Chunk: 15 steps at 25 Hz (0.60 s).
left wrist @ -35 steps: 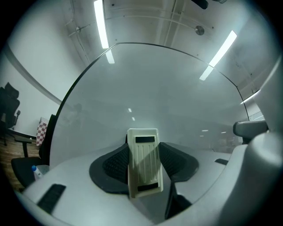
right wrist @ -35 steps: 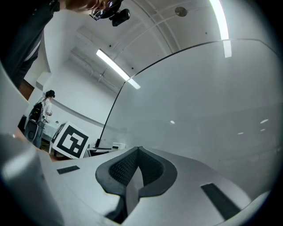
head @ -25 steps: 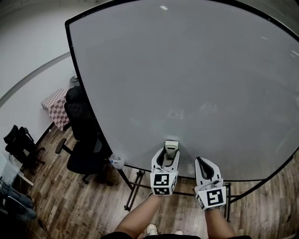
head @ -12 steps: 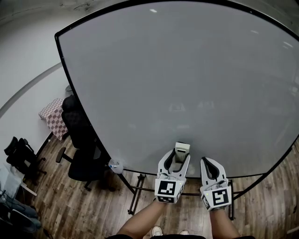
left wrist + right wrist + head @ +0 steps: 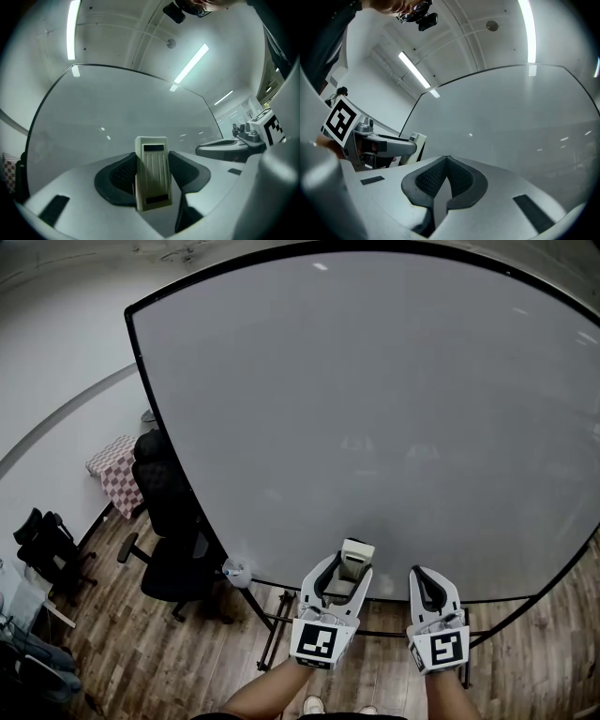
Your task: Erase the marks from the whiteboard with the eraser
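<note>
left claw (image 5: 345,570): clamped on eraser (image 5: 357,557), aimed at whiteboard (image 5: 375,409) for wiping
right claw (image 5: 428,579): together, empty, spare
whiteboard: no marks visible

Head view looks down; both gripper views (near) share the whiteboard (image 5: 375,409).

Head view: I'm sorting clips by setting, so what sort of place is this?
Probably an office or meeting room: a large freestanding whiteboard, a black office chair on wood flooring, and strip ceiling lights.
</note>
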{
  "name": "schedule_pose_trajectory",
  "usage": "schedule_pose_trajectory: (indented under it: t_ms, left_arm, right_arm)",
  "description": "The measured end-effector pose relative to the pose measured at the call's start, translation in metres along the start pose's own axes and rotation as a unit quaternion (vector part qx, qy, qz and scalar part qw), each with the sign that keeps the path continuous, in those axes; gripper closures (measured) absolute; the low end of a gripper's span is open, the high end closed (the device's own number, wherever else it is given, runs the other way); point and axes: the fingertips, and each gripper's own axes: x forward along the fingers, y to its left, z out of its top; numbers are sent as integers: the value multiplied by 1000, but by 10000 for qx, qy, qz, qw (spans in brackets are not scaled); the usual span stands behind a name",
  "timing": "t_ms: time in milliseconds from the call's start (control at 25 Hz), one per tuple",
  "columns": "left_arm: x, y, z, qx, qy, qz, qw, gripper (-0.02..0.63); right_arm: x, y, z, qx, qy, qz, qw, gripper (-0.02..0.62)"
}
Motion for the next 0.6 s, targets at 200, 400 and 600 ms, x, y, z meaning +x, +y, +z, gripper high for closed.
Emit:
schedule_pose_trajectory:
  t_ms: [200,400,600]
  left_arm:
    - [-24,7,-5,-253,164,212,9993,368]
    - [-41,25,-20,-286,325,390,9983,367]
    - [-50,28,-16,-331,309,447,9980,367]
  right_arm:
    - [-10,7,4,-66,36,132,9999,577]
    - [-11,7,9,-143,24,79,9999,577]
    - [-11,10,15,-244,-20,69,9997,577]
